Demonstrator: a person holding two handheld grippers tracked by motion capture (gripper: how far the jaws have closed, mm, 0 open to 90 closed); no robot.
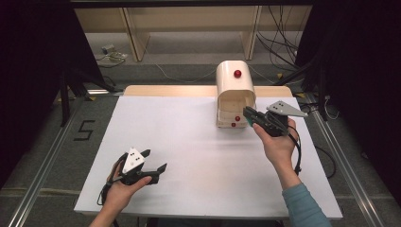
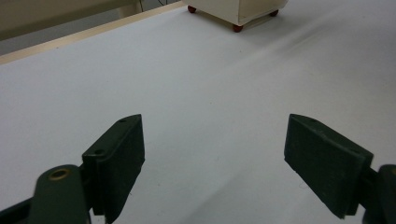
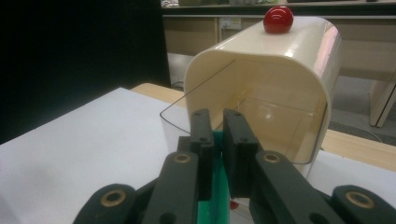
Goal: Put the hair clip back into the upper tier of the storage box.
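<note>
Right gripper [image 1: 249,115] at front of cream bread-box-like container [image 1: 235,84], jaws nearly closed on thin edge of its clear door [image 3: 243,126]; green item [image 3: 215,196] seen below jaws, identity unclear. Container stood at far right of white table [image 1: 189,156], red knob [image 1: 237,74] on top. Left gripper [image 1: 153,165] idle near front-left, jaws wide apart, holding nothing. Judged: door grasped, partly open; full opening or closing yet to come.

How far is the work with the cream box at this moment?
Done: the cream box stands open at its front. In hand: the right gripper, jaws nearly closed, holds something green at the opening. Left: placing it inside. The left gripper waits open.
</note>
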